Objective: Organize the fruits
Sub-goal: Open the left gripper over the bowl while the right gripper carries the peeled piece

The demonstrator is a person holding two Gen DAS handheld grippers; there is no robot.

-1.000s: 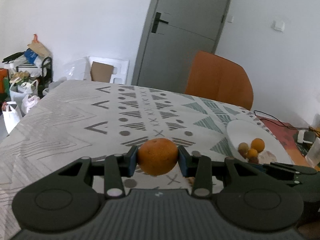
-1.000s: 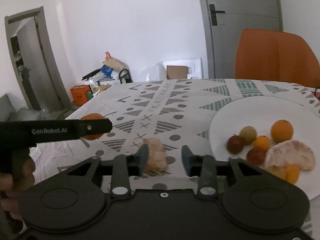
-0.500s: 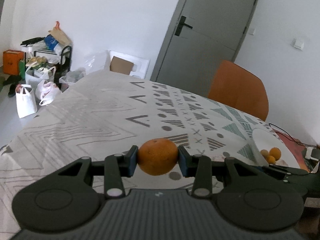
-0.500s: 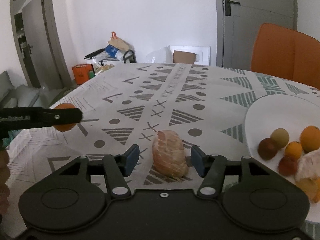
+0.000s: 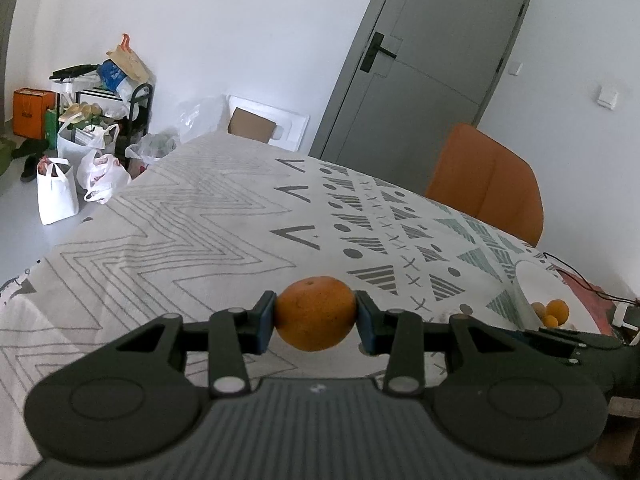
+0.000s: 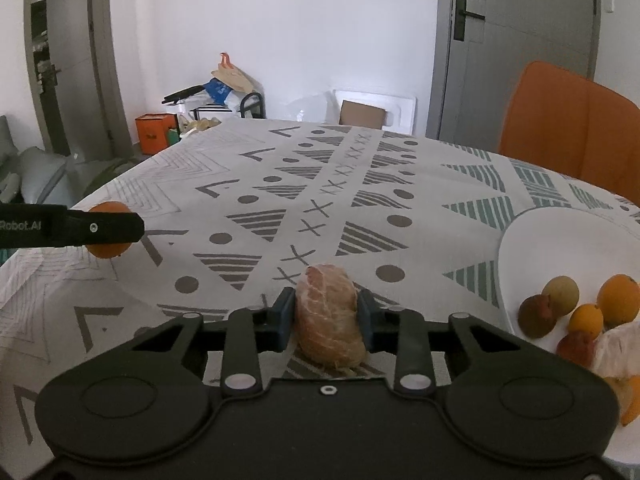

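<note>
Our right hand-held gripper (image 6: 325, 322) is closing on the peeled orange (image 6: 329, 318) lying on the surface (image 6: 360, 200); it looks soft and tearable, so we squeeze its flanks gently. Our left hand-held gripper (image 5: 315, 318) clamps a firm whole orange (image 5: 315, 313).

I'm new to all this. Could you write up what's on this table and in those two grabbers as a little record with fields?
Left gripper: jaws clamped on a whole orange
Right gripper: jaws closing, peeled citrus piece between them
Table: patterned tablecloth
Plate: white, at the right, holding small fruits and peeled segments
Behind the table: orange chair, grey door
</note>
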